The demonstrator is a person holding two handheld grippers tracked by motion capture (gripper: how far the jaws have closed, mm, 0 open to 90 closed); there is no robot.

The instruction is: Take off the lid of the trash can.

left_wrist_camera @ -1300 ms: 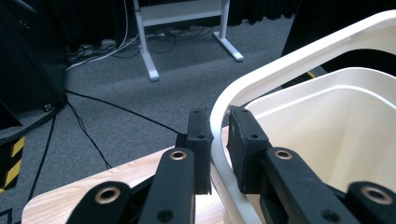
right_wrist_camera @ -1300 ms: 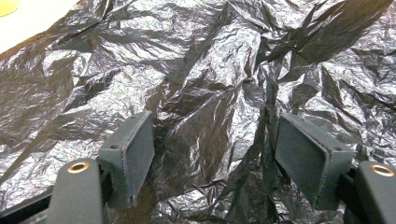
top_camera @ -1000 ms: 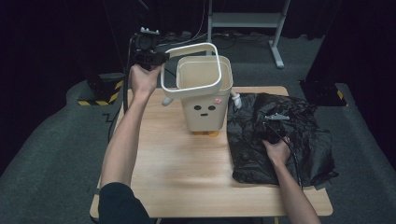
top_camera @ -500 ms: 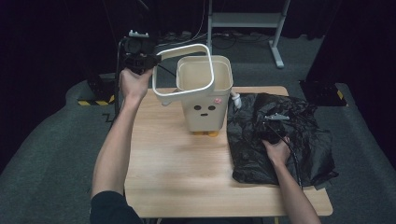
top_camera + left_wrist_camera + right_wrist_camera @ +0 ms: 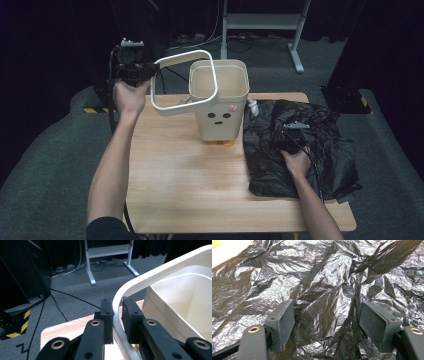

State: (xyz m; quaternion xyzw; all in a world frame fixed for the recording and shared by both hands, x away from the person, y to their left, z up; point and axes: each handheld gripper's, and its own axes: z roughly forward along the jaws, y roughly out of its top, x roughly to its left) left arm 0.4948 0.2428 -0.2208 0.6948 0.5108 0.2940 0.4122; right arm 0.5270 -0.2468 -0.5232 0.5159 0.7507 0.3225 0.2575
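Rim ring (image 5: pixel 184 80), a cream loop, hangs tilted off the left side of the bin (image 5: pixel 220 102) in the high view, its right edge at the bin's mouth. The left gripper (image 5: pixel 145 72) holds the ring's far left corner, out past the table (image 5: pixel 190 175) edge. The bin stands at the table's back edge, and a black bag (image 5: pixel 300 147) lies crumpled to its right, under the right gripper (image 5: pixel 292 132).

In the left gripper view the two pads are clamped on the ring (image 5: pixel 155 272), one on each side of its band, with the bin's (image 5: pixel 180 307) open mouth just beyond.

In the right gripper view the jaws stand wide apart over the bag (image 5: pixel 324 285), gripping nothing.
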